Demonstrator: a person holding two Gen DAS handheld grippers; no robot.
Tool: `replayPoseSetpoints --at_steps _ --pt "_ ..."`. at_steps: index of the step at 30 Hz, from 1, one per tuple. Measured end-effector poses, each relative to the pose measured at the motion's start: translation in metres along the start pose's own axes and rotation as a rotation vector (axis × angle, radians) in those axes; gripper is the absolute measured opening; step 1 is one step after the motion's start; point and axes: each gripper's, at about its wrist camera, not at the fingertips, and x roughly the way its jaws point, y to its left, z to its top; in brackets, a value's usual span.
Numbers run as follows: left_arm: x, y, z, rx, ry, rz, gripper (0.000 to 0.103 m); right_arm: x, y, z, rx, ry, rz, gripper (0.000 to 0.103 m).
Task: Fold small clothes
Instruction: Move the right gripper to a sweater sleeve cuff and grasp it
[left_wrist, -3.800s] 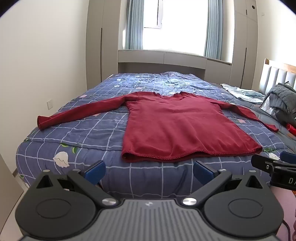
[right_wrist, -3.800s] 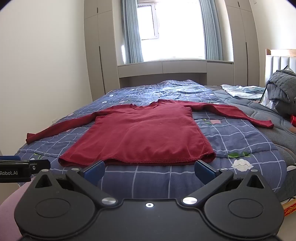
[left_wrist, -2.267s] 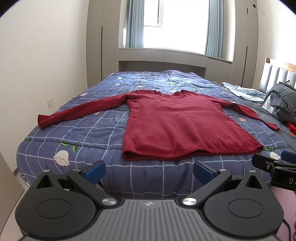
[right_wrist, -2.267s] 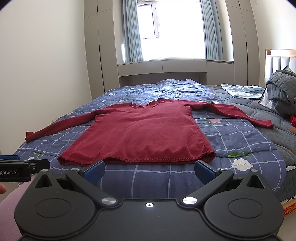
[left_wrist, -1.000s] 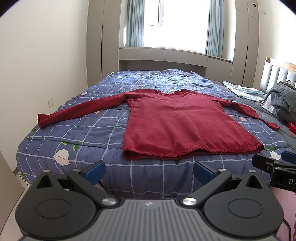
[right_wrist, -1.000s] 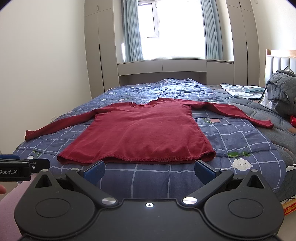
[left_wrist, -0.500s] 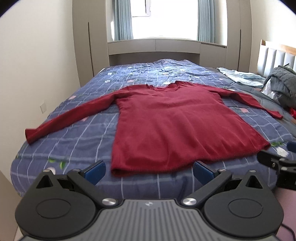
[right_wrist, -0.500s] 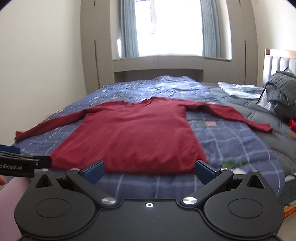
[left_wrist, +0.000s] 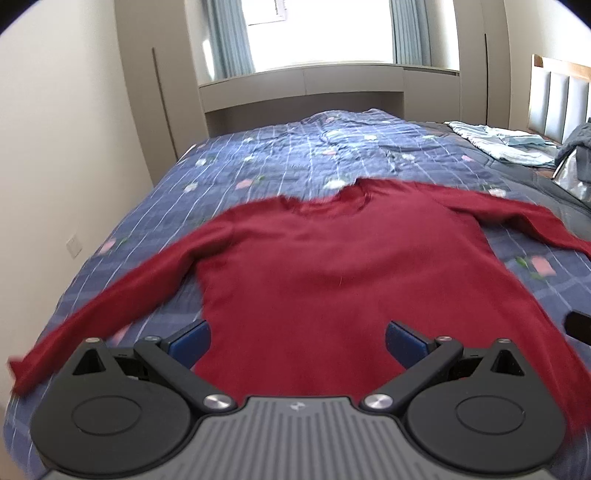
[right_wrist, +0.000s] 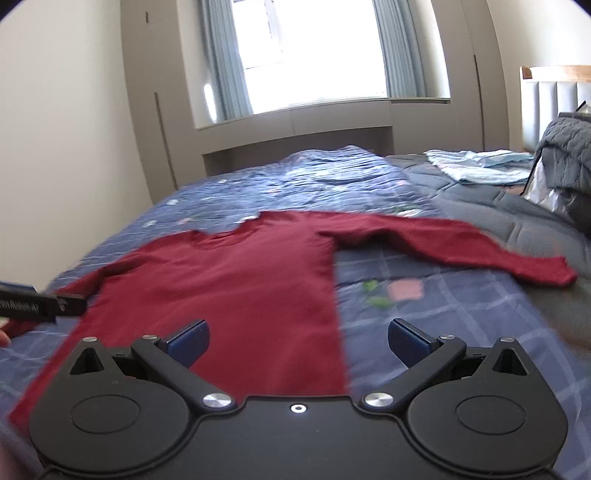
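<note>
Sweater (left_wrist: 332, 280), red knit, spread flat

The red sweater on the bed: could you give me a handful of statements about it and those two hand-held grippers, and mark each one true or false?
1. The red sweater lies flat with both sleeves spread out to the sides. True.
2. The left hand-held gripper is clamped on the hem. False: its jaws are wide open and hold nothing.
3. The bed cover under the sweater is blue with a pale grid. True.
4. The sweater is already folded in half. False: it is fully spread out, no fold made yet.
5. The right hand-held gripper is open. True.
6. A grey quilted bundle lies on top of the sweater. False: it sits apart, near the headboard.
</note>
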Motion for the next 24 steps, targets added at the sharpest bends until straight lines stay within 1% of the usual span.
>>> replayPoseSetpoints --at_steps 1,3,6,10,11,13,15,16,18,20,21,22,23,24 --pt "0.012 -0.006 0.010 0.004 -0.003 -0.005 0.103 0.010 -0.008 0.005 -0.012 0.020 -0.022 0.103" --pt "0.035 -0.019 0.025 0.004 -0.004 -0.015 0.103 0.031 -0.034 0.017 -0.010 0.061 -0.110 0.103" --pt "0.067 -0.039 0.042 0.005 0.003 -0.046 0.103 0.054 -0.076 0.027 0.044 0.103 -0.201 0.103" --pt "0.105 -0.065 0.055 -0.012 0.012 -0.056 0.103 0.075 -0.143 0.031 0.158 0.098 -0.302 0.103" --pt "0.114 -0.071 0.056 -0.013 0.021 -0.065 0.103 0.078 -0.156 0.031 0.191 0.100 -0.316 0.103" --pt "0.130 -0.081 0.056 -0.012 0.039 -0.076 0.103 0.084 -0.190 0.029 0.297 0.097 -0.328 0.102" --pt "0.139 -0.088 0.053 -0.010 0.042 -0.077 0.103 0.085 -0.215 0.027 0.399 0.082 -0.332 0.098" --pt "0.144 -0.090 0.050 -0.008 0.043 -0.074 0.103 0.087 -0.228 0.026 0.455 0.079 -0.339 0.094" --pt "0.150 -0.094 0.046 -0.007 0.050 -0.069 0.103 0.085 -0.245 0.024 0.535 0.061 -0.359 0.091" --pt "0.153 -0.096 0.043 -0.006 0.055 -0.068 0.103 0.087 -0.261 0.021 0.620 0.042 -0.383 0.085" --pt "0.155 -0.097 0.041 -0.006 0.057 -0.070 0.103 0.087 -0.269 0.018 0.670 0.028 -0.391 0.083" --pt "0.156 -0.098 0.040 -0.003 0.060 -0.073 0.103 0.087 -0.276 0.016 0.716 0.018 -0.402 0.079" --pt "0.157 -0.099 0.040 -0.001 0.063 -0.075 0.103 0.088 -0.283 0.013 0.771 0.007 -0.416 0.068" --pt "0.158 -0.099 0.041 0.001 0.065 -0.077 0.103 0.088 -0.289 0.011 0.807 -0.002 -0.426 0.060"
